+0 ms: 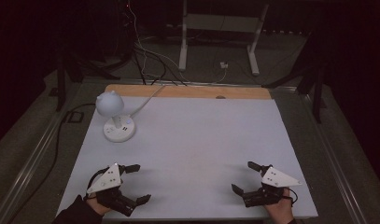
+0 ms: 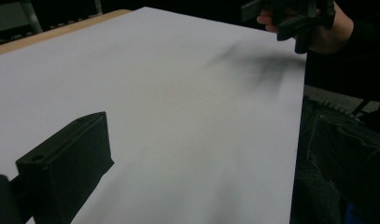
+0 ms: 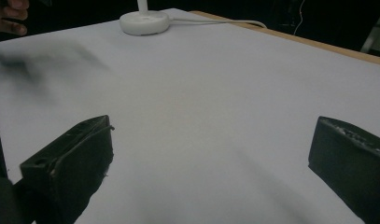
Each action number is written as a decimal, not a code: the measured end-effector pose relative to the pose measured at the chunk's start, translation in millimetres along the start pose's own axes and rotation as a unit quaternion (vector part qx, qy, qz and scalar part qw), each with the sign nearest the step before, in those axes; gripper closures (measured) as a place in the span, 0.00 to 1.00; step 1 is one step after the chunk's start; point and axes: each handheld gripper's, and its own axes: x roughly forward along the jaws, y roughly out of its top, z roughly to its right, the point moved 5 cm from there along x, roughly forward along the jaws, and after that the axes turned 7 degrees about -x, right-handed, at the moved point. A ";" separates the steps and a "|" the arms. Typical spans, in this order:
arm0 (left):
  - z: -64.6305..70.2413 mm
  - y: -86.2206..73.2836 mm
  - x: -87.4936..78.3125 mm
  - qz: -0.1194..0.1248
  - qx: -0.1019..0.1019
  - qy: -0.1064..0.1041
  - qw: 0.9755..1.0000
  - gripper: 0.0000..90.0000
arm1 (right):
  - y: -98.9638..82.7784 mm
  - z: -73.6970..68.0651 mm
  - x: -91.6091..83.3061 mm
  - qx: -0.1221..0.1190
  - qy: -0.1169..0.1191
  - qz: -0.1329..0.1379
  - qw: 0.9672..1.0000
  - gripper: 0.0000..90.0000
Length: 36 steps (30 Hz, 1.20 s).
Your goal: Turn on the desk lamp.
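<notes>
left gripper [image 1: 135,183] & right gripper [image 1: 245,177] both spread wide, empty, near table's [image 1: 201,140] front corners; desk lamp [image 1: 116,116] far-left corner.

A white sheet [image 1: 201,140] lies under both claws, spreading forward from the left gripper [image 1: 140,183] and the right gripper [image 1: 242,176]. At its far edge, well ahead of both, runs a bare wooden strip [image 1: 192,91] of the tabletop, with a small dark mark [image 1: 220,97] on it ahead of the right gripper. Farther on, on the grey floor, stands a white table frame [image 1: 183,46], with a white plug [image 1: 223,65] near its feet and a tangle of cables [image 1: 143,63] beside it. Outward of the left gripper, off the table, a black cable [image 1: 57,140] trails beside a metal rail [image 1: 29,163].
</notes>
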 end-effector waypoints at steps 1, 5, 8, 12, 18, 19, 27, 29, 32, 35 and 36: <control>0.0 0.0 0.0 0.000 0.000 0.000 1.000 0.00 | 0.0 0.0 0.0 0.000 0.000 0.000 1.000 0.00; -2.0 5.4 -1.7 0.005 0.001 0.005 1.000 0.00 | 0.5 -0.3 -0.5 0.001 0.000 0.002 1.000 0.00; -3.5 7.5 -2.9 0.008 -0.002 0.007 1.000 0.00 | 0.8 -0.5 -0.9 0.002 0.000 0.004 1.000 0.00; -7.3 13.2 -6.8 0.016 -0.003 0.017 1.000 0.00 | 1.4 -0.9 -1.3 0.002 0.000 0.005 1.000 0.00; -15.8 21.6 -13.1 0.027 -0.005 0.036 0.999 0.00 | 2.3 -0.9 -1.4 0.003 0.002 0.009 1.000 0.00; -15.8 21.6 -13.1 0.027 -0.005 0.036 0.999 0.00 | 2.4 -0.9 -1.5 0.002 0.002 0.009 1.000 0.00; -26.5 28.7 -15.8 0.036 -0.012 0.054 0.998 0.00 | 3.7 -1.1 -2.4 0.003 0.002 0.012 1.000 0.00; -29.0 30.6 -16.3 0.038 -0.014 0.058 0.997 0.00 | 3.8 -0.7 -2.4 0.002 0.000 0.013 1.000 0.00; -33.1 32.9 -16.3 0.039 -0.017 0.066 0.997 0.00 | 3.9 -0.5 -2.7 0.003 0.000 0.014 1.000 0.00; -37.1 34.4 -16.2 0.037 -0.019 0.072 0.997 0.00 | 3.9 -0.5 -2.5 0.004 0.001 0.014 1.000 0.00; -38.5 34.7 -16.1 0.037 -0.020 0.073 0.996 0.00 | 3.8 -0.6 -2.4 0.005 0.001 0.014 1.000 0.00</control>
